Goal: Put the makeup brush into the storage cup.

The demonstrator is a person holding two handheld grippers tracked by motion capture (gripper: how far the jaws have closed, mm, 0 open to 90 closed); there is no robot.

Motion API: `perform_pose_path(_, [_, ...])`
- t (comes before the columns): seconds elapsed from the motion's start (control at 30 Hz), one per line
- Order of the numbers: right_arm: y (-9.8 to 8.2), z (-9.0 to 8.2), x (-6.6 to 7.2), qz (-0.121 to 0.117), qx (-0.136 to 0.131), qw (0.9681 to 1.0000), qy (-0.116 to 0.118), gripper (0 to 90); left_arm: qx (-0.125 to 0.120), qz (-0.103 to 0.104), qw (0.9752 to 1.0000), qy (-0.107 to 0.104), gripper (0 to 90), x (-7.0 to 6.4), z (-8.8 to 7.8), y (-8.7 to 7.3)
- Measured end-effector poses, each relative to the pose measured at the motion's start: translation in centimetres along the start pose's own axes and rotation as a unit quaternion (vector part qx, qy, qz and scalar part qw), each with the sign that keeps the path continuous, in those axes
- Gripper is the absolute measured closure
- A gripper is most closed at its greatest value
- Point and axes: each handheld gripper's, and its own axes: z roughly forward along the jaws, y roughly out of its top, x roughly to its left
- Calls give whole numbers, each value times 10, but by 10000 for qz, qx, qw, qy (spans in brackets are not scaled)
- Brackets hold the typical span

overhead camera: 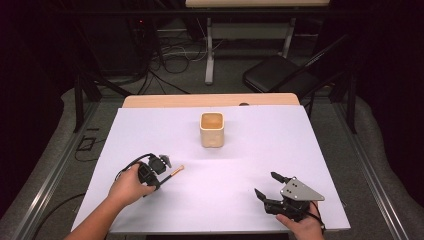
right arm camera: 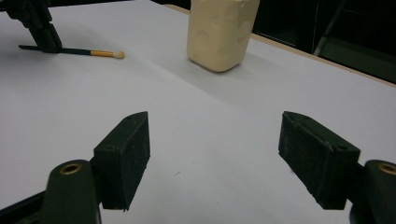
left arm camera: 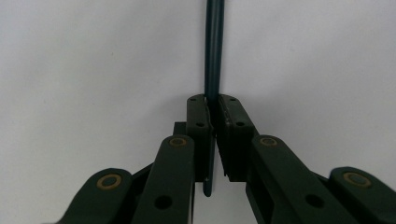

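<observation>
A thin brush (overhead camera: 176, 172) with a dark handle, gold band and pale tip lies on the white table cover (overhead camera: 280, 145) at the left. My left gripper (overhead camera: 161, 178) is shut on its handle; in the left gripper view both pads (left arm camera: 198, 114) pinch the dark stick (left arm camera: 214, 51), which runs away from the jaws. A cream square cup (overhead camera: 212, 130) stands upright at the table's middle, empty as far as I can see. My right gripper (overhead camera: 265, 183) rests near the front right edge, open with nothing between its pads (right arm camera: 126, 154). From there I see the cup (right arm camera: 219, 32), the brush (right arm camera: 88, 52) and the left gripper (right arm camera: 42, 32).
The white cover ends at a wooden table edge (overhead camera: 210, 100) at the back. A black folding chair (overhead camera: 280, 75) and cables on the floor lie beyond the table. Bare white surface stretches between the two grippers and around the cup.
</observation>
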Motion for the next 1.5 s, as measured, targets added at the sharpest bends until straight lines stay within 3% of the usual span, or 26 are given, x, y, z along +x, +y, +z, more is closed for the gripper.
perform_pose_path(0.4, [0, 0, 0, 2, 4, 10000, 3, 247, -47, -69, 10000, -26, 835, 3, -4, -3])
perform_pose_path(0.97, [0, 0, 0, -5, 8, 10000, 1, 247, -415, -140, 9990, -61, 837, 3, -15, -10])
perform_pose_path(1.5, [0, 0, 0, -9, 20, 10000, -9, 247, -1095, -274, 9934, -214, 837, 2, -31, -20])
